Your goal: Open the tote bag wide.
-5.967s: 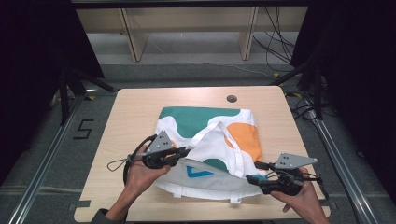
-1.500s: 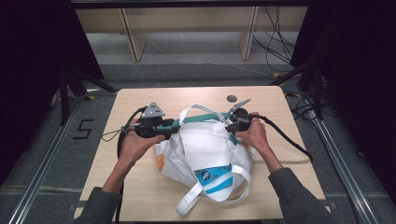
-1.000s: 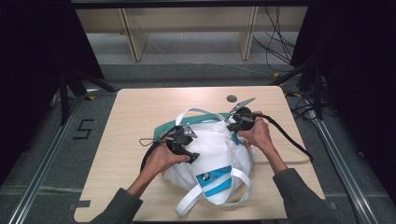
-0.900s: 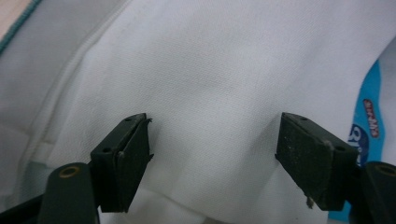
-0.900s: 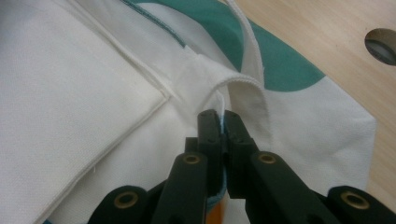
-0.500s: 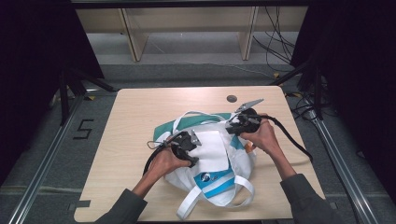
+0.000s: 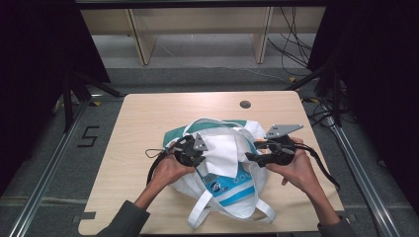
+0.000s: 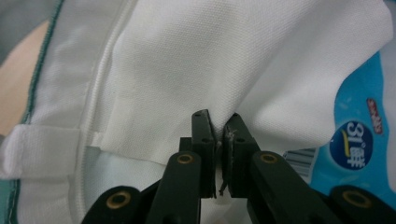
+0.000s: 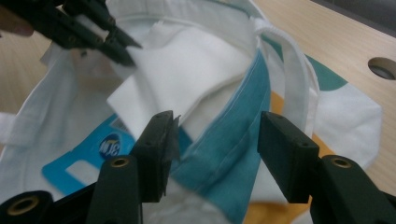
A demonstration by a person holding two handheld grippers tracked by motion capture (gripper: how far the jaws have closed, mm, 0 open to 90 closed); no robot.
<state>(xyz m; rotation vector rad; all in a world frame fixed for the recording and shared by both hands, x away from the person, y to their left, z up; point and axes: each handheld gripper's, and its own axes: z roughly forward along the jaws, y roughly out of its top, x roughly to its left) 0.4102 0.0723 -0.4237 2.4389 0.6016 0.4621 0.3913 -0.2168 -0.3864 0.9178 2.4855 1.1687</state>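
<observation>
Pinching white knit cloth [image 8: 187,70] between tight-closed jaws, left gripper [image 7: 193,150] holds it over white-and-teal fabric tote bag [image 7: 225,190] on table. Right gripper [image 9: 215,140], jaws just been opening, straddles teal bag rim [image 9: 243,149] without pressing. Risk: unheld rim sags, mouth collapses, cloth snags.

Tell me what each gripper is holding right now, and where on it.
The left gripper pinches a fold of the white cloth. The right gripper holds nothing: its jaws, just opening, stand apart around the bag's teal edge.
</observation>
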